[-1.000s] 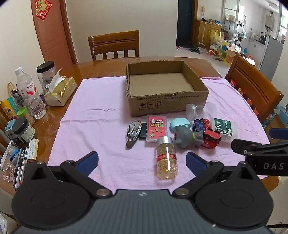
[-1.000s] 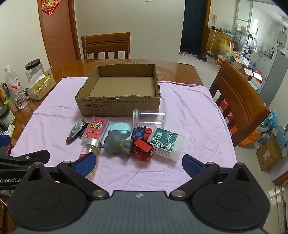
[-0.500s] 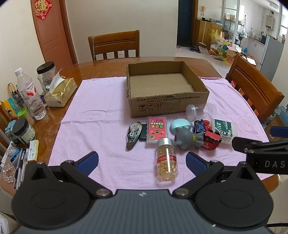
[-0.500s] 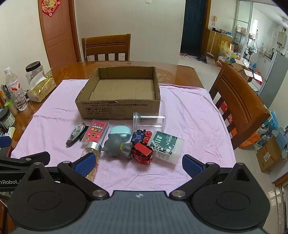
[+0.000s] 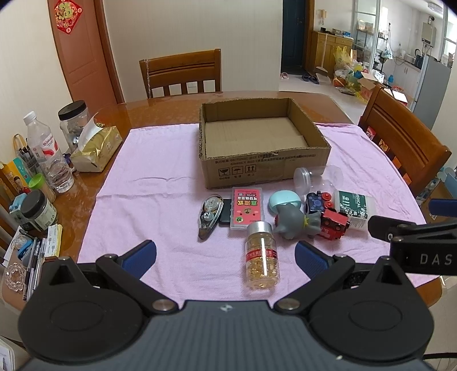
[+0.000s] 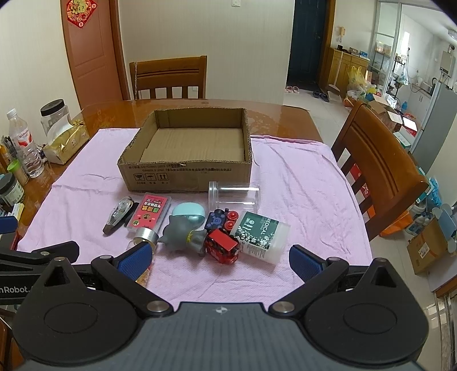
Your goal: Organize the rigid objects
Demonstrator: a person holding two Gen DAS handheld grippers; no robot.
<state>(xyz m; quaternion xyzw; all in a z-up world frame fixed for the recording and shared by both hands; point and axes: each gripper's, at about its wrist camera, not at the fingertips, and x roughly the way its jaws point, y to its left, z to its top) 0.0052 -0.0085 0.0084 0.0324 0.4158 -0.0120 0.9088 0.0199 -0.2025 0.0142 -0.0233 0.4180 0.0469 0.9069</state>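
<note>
A pink cloth (image 5: 160, 177) is covering the desk (image 5: 160, 105), with an empty cardboard box (image 5: 265, 171) lying beyond the clutter. Both claws are gaping, holding nothing: the left claw (image 5: 225, 254) is sitting nearest the capsule bottle (image 5: 261, 255), whose long axis is pointing toward the box, while the right claw (image 6: 220, 258) is facing the toy train (image 6: 222, 249)

This is a home, a dining room. A wooden counter (image 5: 171, 105) with a pink cloth (image 5: 160, 177) stands among wooden chairs (image 5: 180, 72). A red paper decoration (image 5: 68, 15) hangs on the door, slippers (image 6: 292, 89) lie in the hallway, and a fridge (image 6: 434, 128) stands further right.
</note>
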